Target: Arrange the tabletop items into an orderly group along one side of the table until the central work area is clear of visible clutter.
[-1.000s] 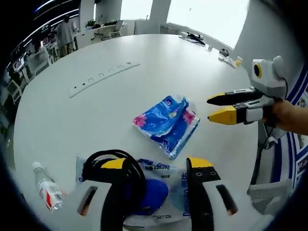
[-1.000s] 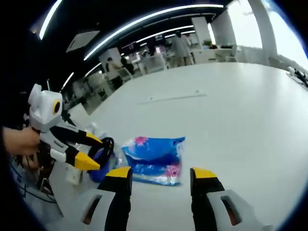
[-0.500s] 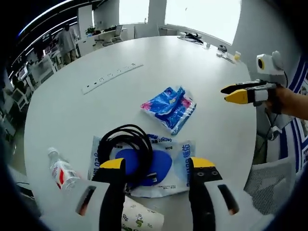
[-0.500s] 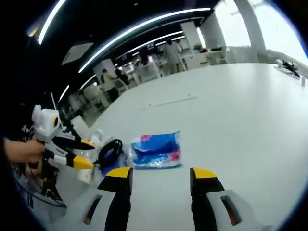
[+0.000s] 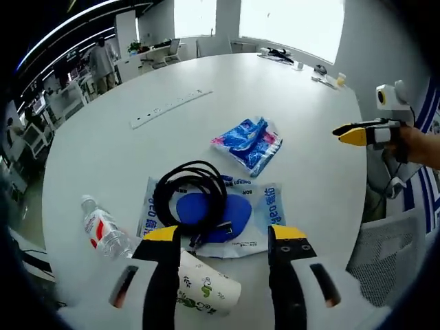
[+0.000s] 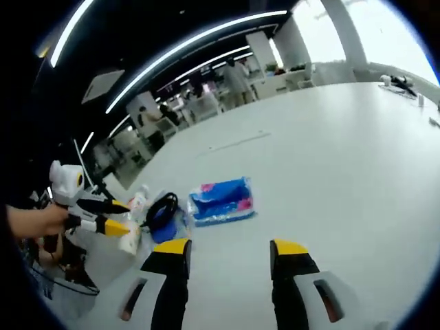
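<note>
A crinkly blue plastic tissue pack (image 5: 248, 143) with pink flowers lies flat near the middle of the round white tabletop (image 5: 289, 103). Just below it a coiled black cable (image 5: 190, 198) rests on a flat, glossy white-and-blue packet (image 5: 258, 218); beside those lie a clear water bottle (image 5: 103, 232) on its side and a toppled paper cup (image 5: 206, 293) with a leaf print. A long white power strip (image 5: 170, 108) sits farther off. The left gripper (image 5: 224, 237) hangs above the cup, fingers wide, holding nothing. The right gripper (image 6: 228, 249) is likewise spread and empty. Compared with a second ago, both grippers have pulled back, so the cup has come into view.
</note>
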